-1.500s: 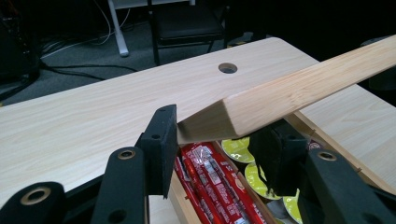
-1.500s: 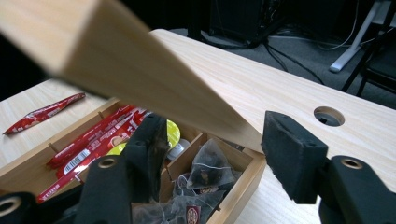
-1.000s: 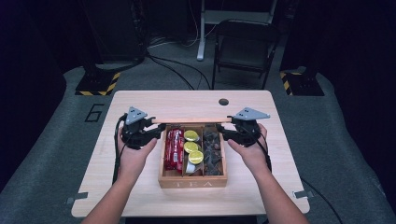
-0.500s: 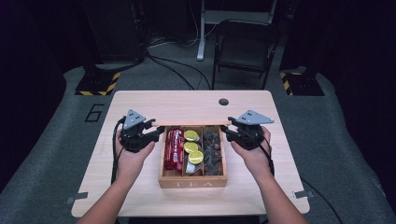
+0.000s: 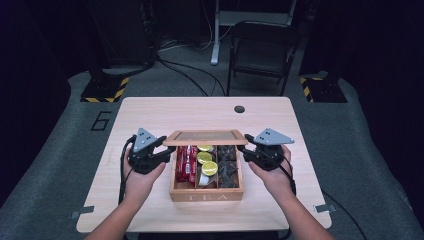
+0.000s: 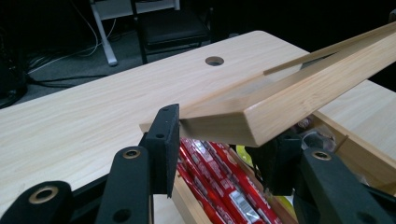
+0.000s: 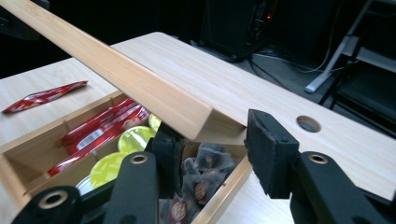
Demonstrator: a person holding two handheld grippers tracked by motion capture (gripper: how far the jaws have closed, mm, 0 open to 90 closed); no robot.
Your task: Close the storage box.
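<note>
1. The left gripper [image 5: 162,146] sits at about 9 o'clock of the tea box [image 5: 206,192], held in the person's left hand [image 5: 137,175]; in the left gripper view its fingers [image 6: 163,140] stand on either side of the lid's corner, pinching it.
2. The lid [image 5: 205,137] is a flat wooden frame with a clear pane, raised above the box's far edge at 12 o'clock and tilted, held at both ends.
3. The tea box rests near the middle of the desk [image 5: 150,110]. Its left compartment holds red sachets [image 5: 186,162], the middle one yellow-green round pods [image 5: 205,160], the right one dark wrapped tea bags [image 5: 227,162].
4. The right gripper [image 5: 244,148], at 3 o'clock of the box, is held in the right hand [image 5: 272,175]; its fingers [image 7: 271,154] straddle the lid's other corner and pinch it.
</note>
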